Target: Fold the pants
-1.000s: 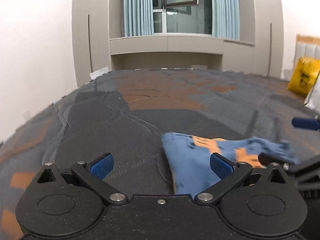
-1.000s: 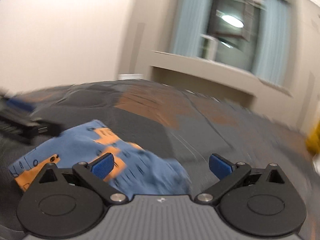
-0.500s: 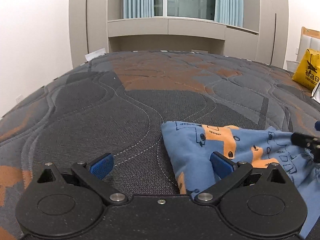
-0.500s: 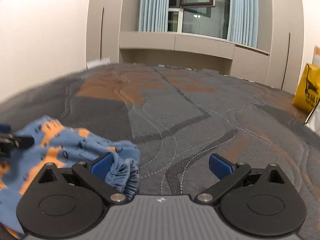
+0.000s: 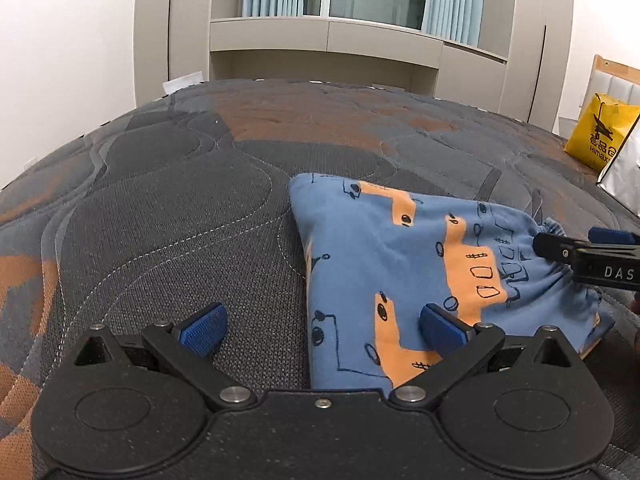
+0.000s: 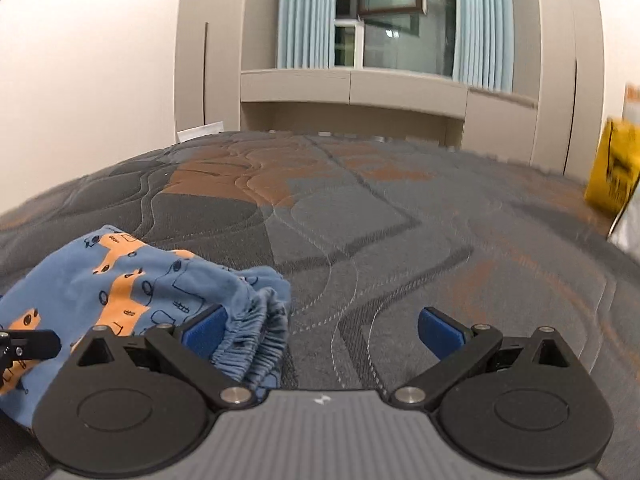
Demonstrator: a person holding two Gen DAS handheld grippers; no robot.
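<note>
Two grippers, both with jaws spread wide and nothing clamped between them, sit low over the quilted mattress [image 5: 168, 208]. I read the blue pants [image 5: 400, 256], printed with orange vehicles, as lying in a partly folded bundle on the mattress.

From the left gripper [image 5: 322, 330], the pants occupy the centre-right of the frame. Its right pad rests over the cloth; its left pad stands over bare mattress. The folded left edge of the bundle therefore runs up between the two pads, slanting from lower centre toward the upper corner of the cloth at mid-frame. The long axis runs left to right across this view, ending at the gathered waistband [image 5: 554, 232] on the right edge, where the tip of the right gripper [image 5: 588, 256] appears, close against that waistband.

From the right gripper [image 6: 322, 330], the pants [image 6: 120, 280] fill the lower left of the frame. The elastic waistband [image 6: 260, 336] bunches just inside the left pad, between the pads but hard to the left; the right pad stands over bare mattress.

My judgement: the right gripper is nearer the waistband and would need to shift left to centre it before closing; the left gripper is already astride the opposite folded edge. Whether either pad touches cloth I cannot confirm.
</note>
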